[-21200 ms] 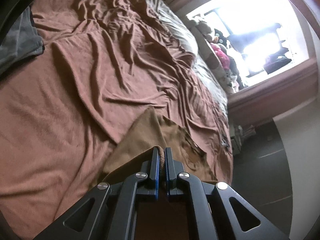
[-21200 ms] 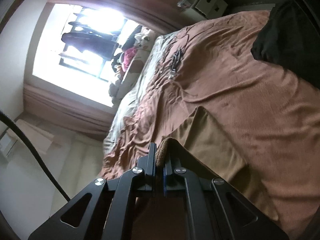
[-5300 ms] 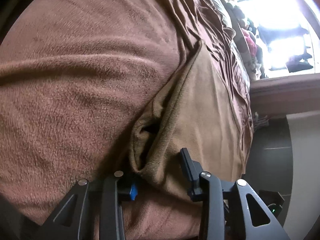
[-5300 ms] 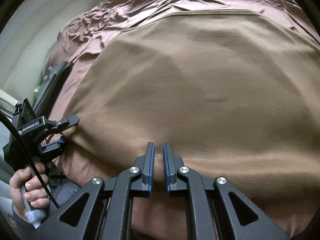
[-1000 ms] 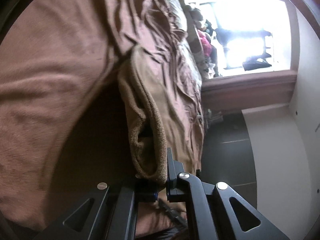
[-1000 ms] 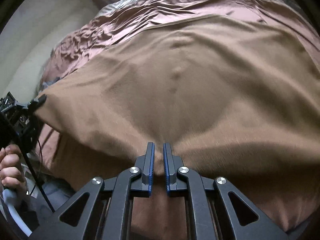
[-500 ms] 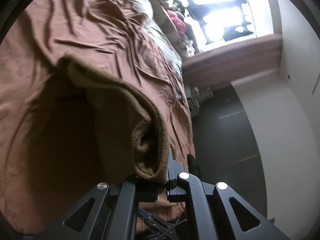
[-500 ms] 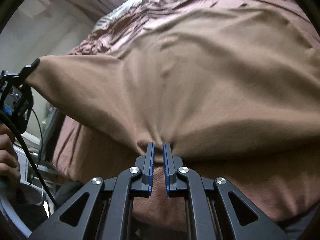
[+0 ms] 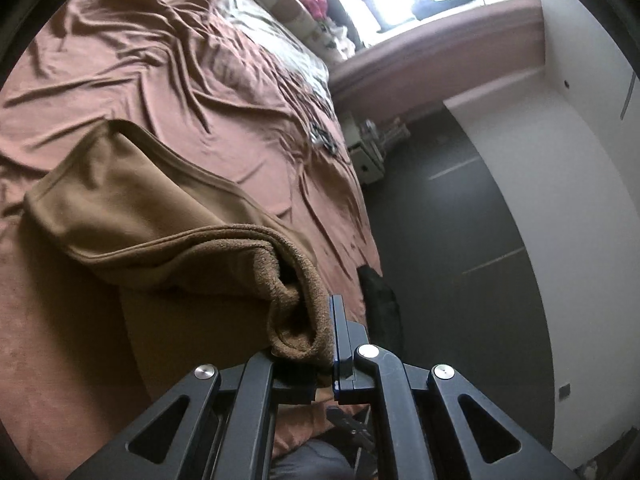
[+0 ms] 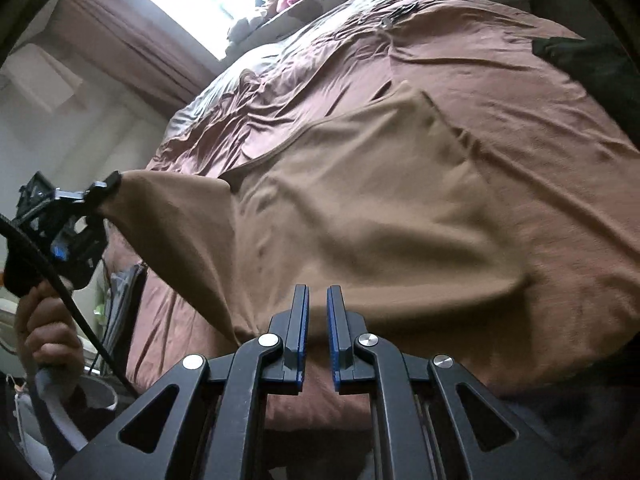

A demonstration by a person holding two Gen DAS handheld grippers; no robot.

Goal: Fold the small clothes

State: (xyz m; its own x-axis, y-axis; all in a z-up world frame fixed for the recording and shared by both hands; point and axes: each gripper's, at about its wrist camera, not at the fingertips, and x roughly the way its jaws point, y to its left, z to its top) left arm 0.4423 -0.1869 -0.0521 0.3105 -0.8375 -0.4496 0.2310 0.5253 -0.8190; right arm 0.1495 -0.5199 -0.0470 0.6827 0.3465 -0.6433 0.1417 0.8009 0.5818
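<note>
Tan garment [image 10: 360,200] half-lifted off the brown bedsheet [image 10: 500,80], soft fleecy fabric, hemmed edge sagging between both tools. Left gripper [image 9: 326,340] clenched on a bunched corner, raised at far left of the right-wrist view. Right gripper [image 10: 317,316] clamps the near edge, fabric in its narrow gap.
</note>
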